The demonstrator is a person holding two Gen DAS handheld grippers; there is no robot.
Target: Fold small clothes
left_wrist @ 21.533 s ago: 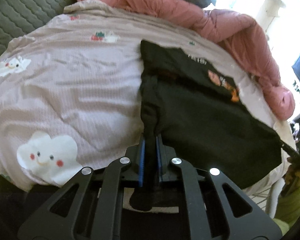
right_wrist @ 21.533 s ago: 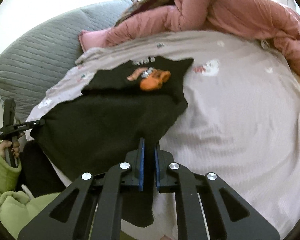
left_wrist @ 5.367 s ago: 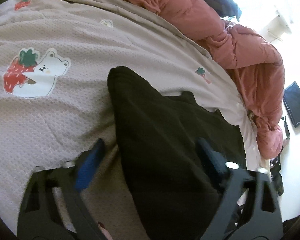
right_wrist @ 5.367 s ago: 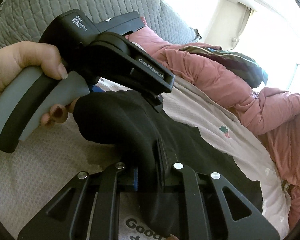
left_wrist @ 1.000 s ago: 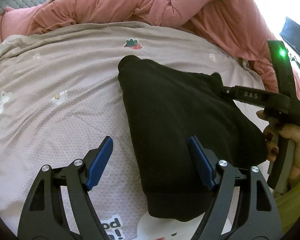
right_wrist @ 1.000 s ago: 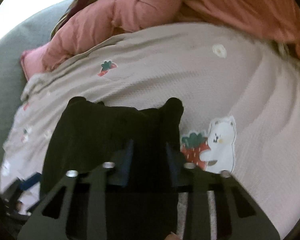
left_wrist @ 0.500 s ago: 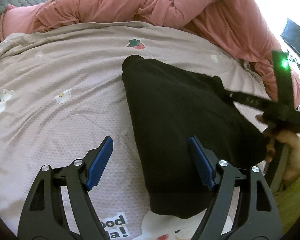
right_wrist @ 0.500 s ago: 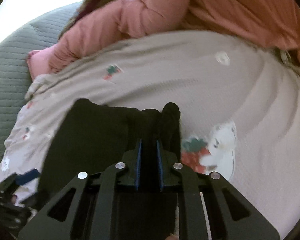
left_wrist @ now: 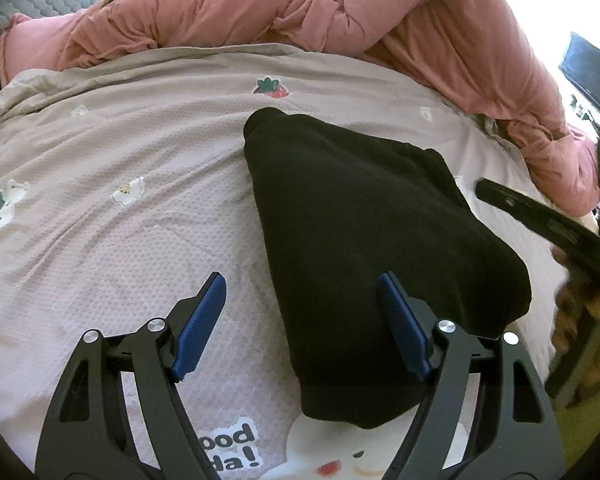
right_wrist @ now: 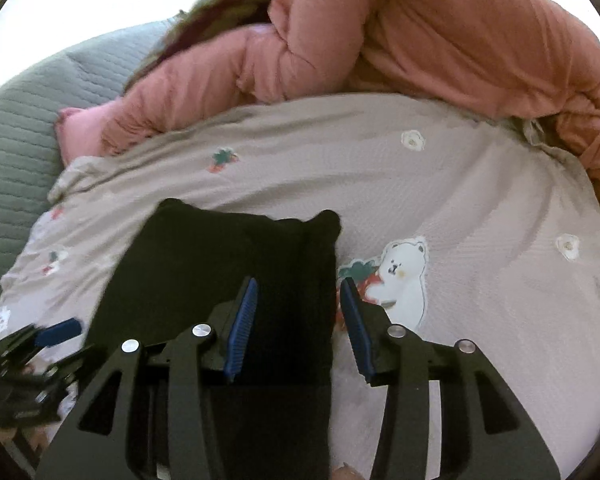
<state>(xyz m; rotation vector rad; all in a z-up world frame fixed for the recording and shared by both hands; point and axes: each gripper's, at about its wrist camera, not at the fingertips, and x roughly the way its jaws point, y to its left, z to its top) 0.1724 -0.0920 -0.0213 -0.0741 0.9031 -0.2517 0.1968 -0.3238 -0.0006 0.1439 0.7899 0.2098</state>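
A black garment (left_wrist: 364,248) lies folded into a compact shape on the beige printed bedspread (left_wrist: 120,168). My left gripper (left_wrist: 302,284) is open and empty, its right finger over the garment's near left part. The garment also shows in the right wrist view (right_wrist: 228,264). My right gripper (right_wrist: 300,288) is open, its jaws standing on either side of the garment's right edge, holding nothing. The right gripper also shows at the right edge of the left wrist view (left_wrist: 540,220).
A crumpled pink duvet (left_wrist: 340,12) lies along the far side of the bed, also seen in the right wrist view (right_wrist: 420,40). A grey quilted cushion (right_wrist: 16,128) is at the far left. A dark screen (left_wrist: 588,72) stands beyond the bed on the right.
My right gripper was shut on the garment's right edge half a second ago and has now opened and let it go. The left gripper stays open and has barely moved.
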